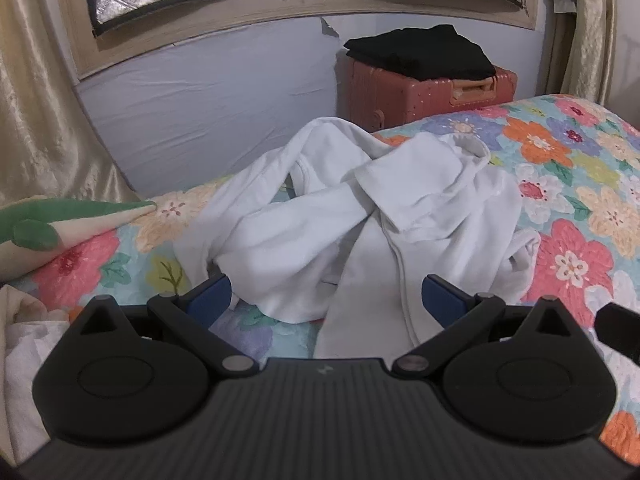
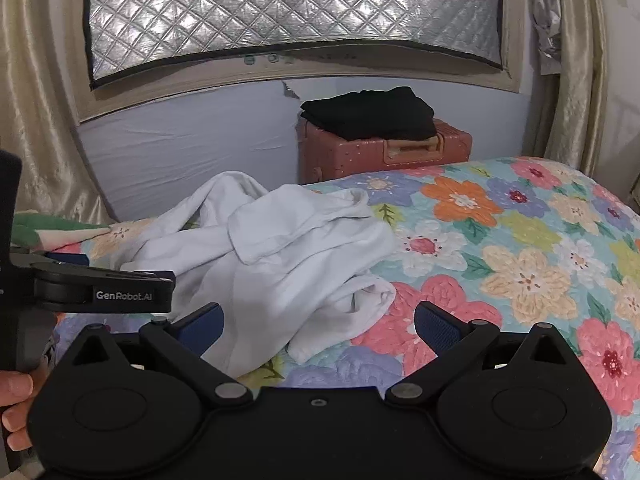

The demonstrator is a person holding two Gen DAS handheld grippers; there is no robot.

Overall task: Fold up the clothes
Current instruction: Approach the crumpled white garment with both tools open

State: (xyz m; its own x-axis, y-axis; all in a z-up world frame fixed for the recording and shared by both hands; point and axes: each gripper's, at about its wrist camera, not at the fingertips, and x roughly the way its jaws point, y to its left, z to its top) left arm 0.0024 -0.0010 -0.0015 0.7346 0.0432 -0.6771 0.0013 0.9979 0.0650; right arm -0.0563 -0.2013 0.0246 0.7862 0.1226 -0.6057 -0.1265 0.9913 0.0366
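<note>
A crumpled white garment (image 1: 360,216) lies in a heap on the floral bedspread (image 1: 568,184). It also shows in the right wrist view (image 2: 280,256), left of centre. My left gripper (image 1: 326,300) is open and empty, its blue pads just at the near edge of the garment. My right gripper (image 2: 318,324) is open and empty, above the garment's lower right corner. The left gripper's body (image 2: 100,290) shows side-on at the left of the right wrist view.
A pink suitcase (image 1: 416,96) stands beyond the bed with folded black clothes (image 1: 420,54) on top. A green and cream plush toy (image 1: 60,228) lies at the left. Gold curtains (image 1: 36,120) hang on both sides. More pale cloth (image 1: 24,352) lies at lower left.
</note>
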